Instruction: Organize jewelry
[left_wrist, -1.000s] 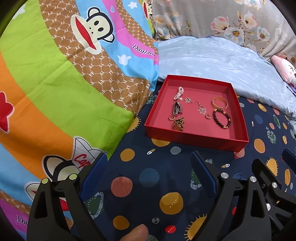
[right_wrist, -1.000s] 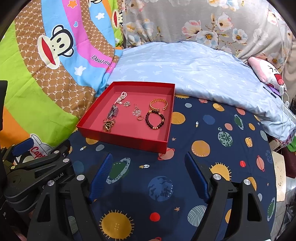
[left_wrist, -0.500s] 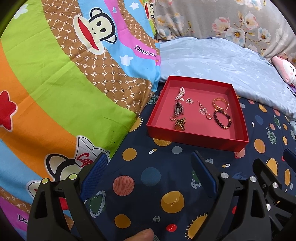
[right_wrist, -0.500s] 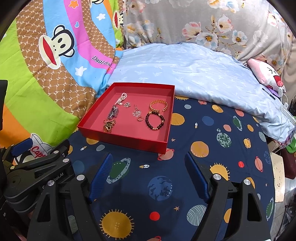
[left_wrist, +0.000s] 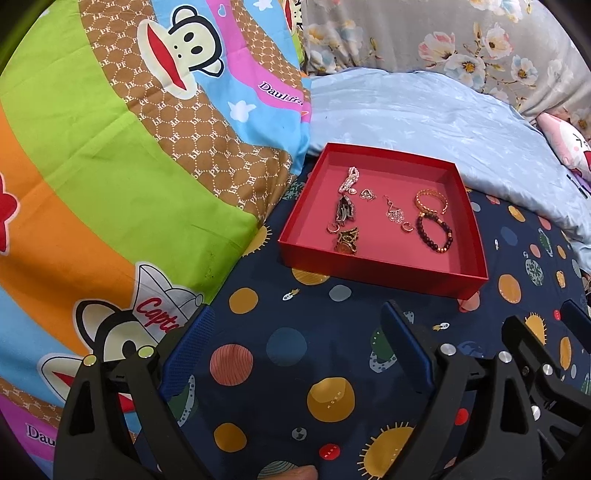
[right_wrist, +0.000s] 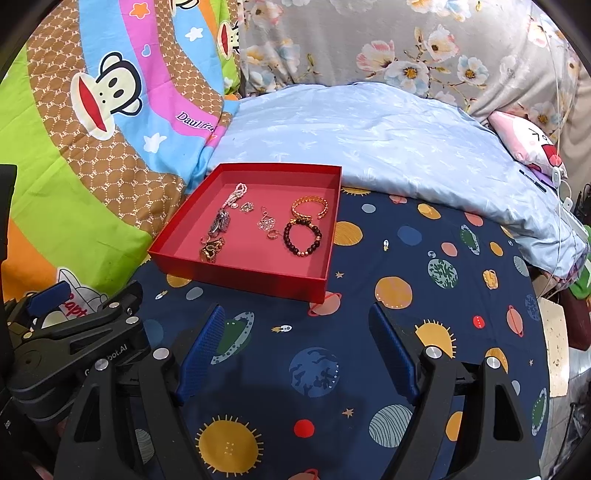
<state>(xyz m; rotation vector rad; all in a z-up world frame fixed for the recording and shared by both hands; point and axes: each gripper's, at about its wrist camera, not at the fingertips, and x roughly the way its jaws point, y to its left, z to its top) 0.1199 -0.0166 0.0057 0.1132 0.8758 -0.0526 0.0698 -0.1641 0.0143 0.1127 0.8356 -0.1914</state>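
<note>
Both views are bright and evenly lit, with saturated colours and no glare. Soft shadows fall on the planet-print sheet (right_wrist: 406, 295) beneath the left gripper (left_wrist: 295, 350) and the right gripper (right_wrist: 295, 347). Fisheye distortion bends the scene strongly toward the edges, and the corners go black. The centre is sharp; the edges look slightly soft.

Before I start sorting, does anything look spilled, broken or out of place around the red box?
Nothing stands out. The shallow red cardboard box sits flat on the planet-print sheet, and the gold bangle, dark beaded bracelet and small pieces all lie inside it.
</note>
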